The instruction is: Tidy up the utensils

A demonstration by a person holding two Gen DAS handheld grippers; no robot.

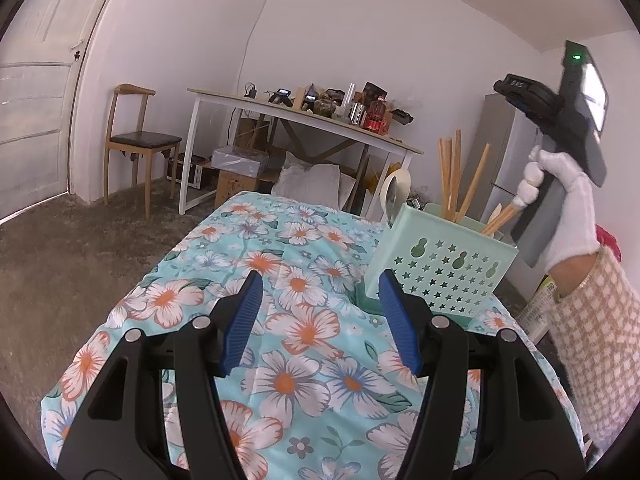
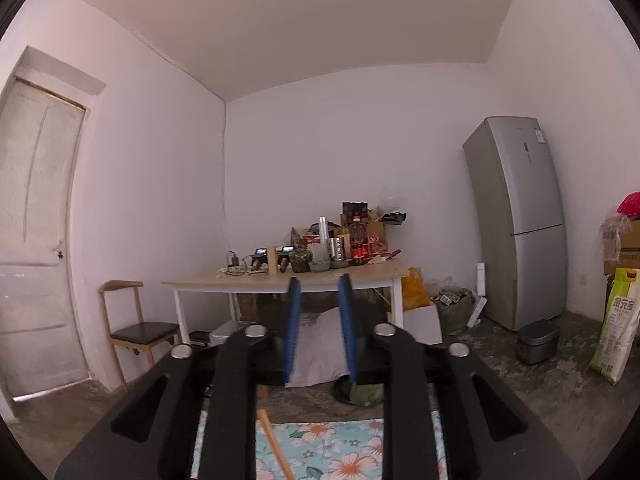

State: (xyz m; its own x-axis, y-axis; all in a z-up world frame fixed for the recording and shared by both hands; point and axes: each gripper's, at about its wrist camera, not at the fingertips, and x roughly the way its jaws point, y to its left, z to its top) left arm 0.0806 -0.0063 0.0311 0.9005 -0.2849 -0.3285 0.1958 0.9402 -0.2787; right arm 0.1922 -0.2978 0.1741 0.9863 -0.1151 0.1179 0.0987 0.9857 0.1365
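So the mint utensil caddy (image 1: 436,268) sits at the far right of the floral-cloth table (image 1: 280,320), with wooden chopsticks (image 1: 450,176) and a spoon (image 1: 390,196) poking out. Left tongs (image 1: 320,322) hover just in front of it, spread apart, nothing in them. Right tongs (image 2: 320,330) are raised, aimed across the room, gap between the fingers, nothing held.

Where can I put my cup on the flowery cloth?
The flowered tablecloth is bare left of the green utensil holder and ahead of the open left claw. The holder itself is crowded with chopsticks and a spoon.
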